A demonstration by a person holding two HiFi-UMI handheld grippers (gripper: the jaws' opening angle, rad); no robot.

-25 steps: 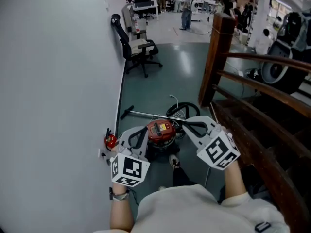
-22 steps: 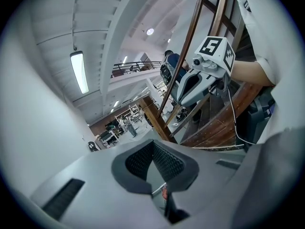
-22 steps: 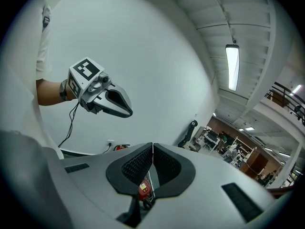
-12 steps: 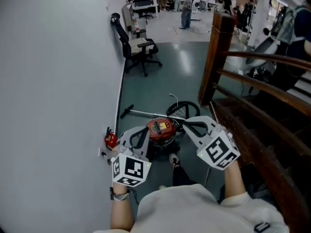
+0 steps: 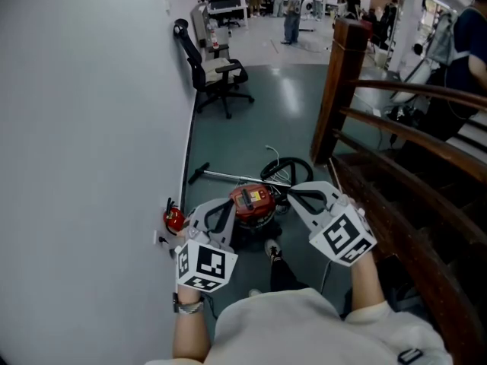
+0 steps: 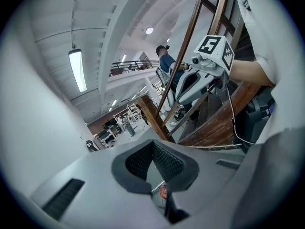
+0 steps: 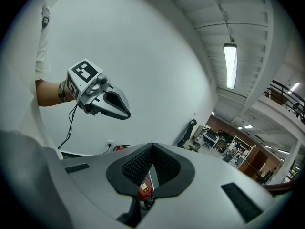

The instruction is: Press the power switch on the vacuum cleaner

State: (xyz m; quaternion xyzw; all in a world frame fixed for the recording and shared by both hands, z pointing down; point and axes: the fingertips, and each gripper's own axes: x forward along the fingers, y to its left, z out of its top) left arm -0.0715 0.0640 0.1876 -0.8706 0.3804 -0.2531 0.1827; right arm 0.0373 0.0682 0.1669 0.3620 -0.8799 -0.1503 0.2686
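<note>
Looking straight down from the head, where does the vacuum cleaner (image 5: 249, 202) sit, asks the first.

On the floor near the wall (image 5: 91, 128), well below both hands, says the second. In the head view it shows between the left gripper (image 5: 221, 213) and the right gripper (image 5: 295, 195), so the switch lies down and ahead of both sets of fingertips.

Which hand is nearer?

I judge neither plainly. They flank the red lid about evenly. The drum stands upright, so the press should come from above, while its wand (image 5: 228, 178) lies flat on the floor, running toward the wall.

And the jaws?

Both pairs are closed tip to tip with nothing held. The left gripper view shows the pads meeting at the tip of the left gripper (image 6: 152, 142), and the right gripper view shows the same for the right gripper (image 7: 152, 146).

What does one view add?

Through the gap under the right pads the red lid (image 7: 144, 190) shows clearly. The left gripper view gives only a sliver of red, but shows the wooden railing (image 6: 188, 37) close beside the right hand. The switch itself is too small to pick out anywhere.
</note>
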